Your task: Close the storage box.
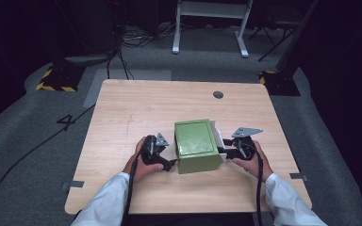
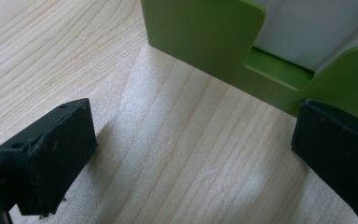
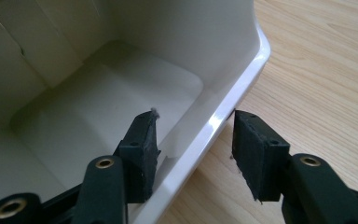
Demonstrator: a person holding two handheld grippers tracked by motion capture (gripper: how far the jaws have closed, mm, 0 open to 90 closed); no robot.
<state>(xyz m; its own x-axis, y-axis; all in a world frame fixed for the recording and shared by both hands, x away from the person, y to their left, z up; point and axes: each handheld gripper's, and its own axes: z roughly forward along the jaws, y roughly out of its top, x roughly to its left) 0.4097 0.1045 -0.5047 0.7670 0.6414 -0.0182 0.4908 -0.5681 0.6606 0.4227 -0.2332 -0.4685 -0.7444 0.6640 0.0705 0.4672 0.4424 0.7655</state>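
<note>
Green box (image 1: 197, 146) sits mid-worktop (image 1: 136, 108) between both hands. Left gripper (image 2: 191, 154), jaws wide, rests beside its notched green wall. Right gripper (image 3: 196, 144), jaws part-open, straddles the white inner bin's rim (image 3: 235, 93); closing and pulling likely follows.

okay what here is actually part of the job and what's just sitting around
In use:
green box, on the table between both grippers
white inner bin, its rim straddled by the open right gripper
left gripper, open beside the green box

Lying about:
round hole in the table
white frame and cables on the floor
</note>
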